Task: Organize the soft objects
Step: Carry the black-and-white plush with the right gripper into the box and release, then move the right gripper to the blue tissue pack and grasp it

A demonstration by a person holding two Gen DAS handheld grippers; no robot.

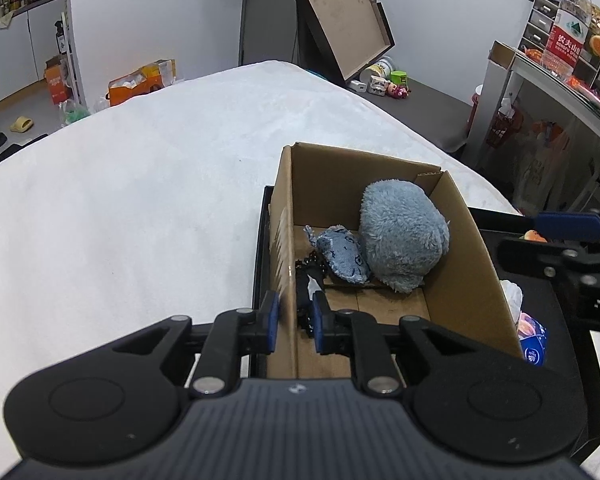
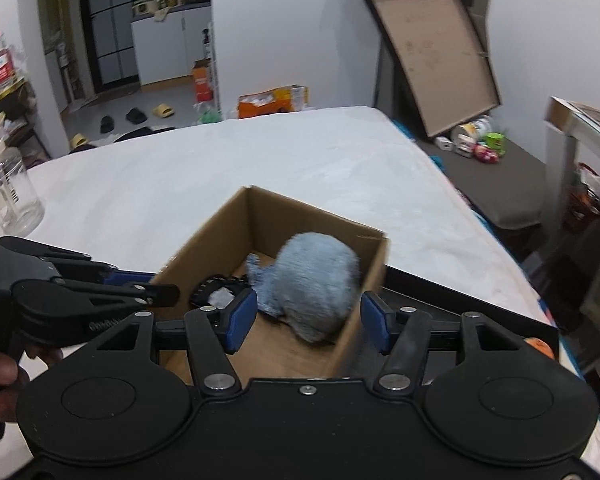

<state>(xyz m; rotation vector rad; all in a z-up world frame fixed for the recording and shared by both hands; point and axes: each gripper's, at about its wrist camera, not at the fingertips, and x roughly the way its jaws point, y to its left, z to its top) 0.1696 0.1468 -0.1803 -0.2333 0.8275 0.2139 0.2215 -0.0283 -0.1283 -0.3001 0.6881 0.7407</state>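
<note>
Pinching, seemingly, box wall (image 1: pixel 283 280): left gripper (image 1: pixel 295 316); right gripper (image 2: pixel 308 322) wide.

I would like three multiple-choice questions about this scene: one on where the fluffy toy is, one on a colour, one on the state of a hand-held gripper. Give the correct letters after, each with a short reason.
1. Where does the fluffy blue-grey plush lie?
A. On the white bed cover
B. Inside the cardboard box
C. On the floor

2. What colour are the pads of the left hand-held gripper?
A. Blue
B. Red
C. Green

3. How does the right hand-held gripper stand?
A. Shut on the plush
B. Shut on the box wall
C. Open, holding nothing

Answers:
1. B: the plush rests on the floor of the cardboard box, beside a small denim toy.
2. A: both pads show blue against the black fingers.
3. C: its jaws stand wide apart and the pads touch neither the plush nor the cardboard.
</note>
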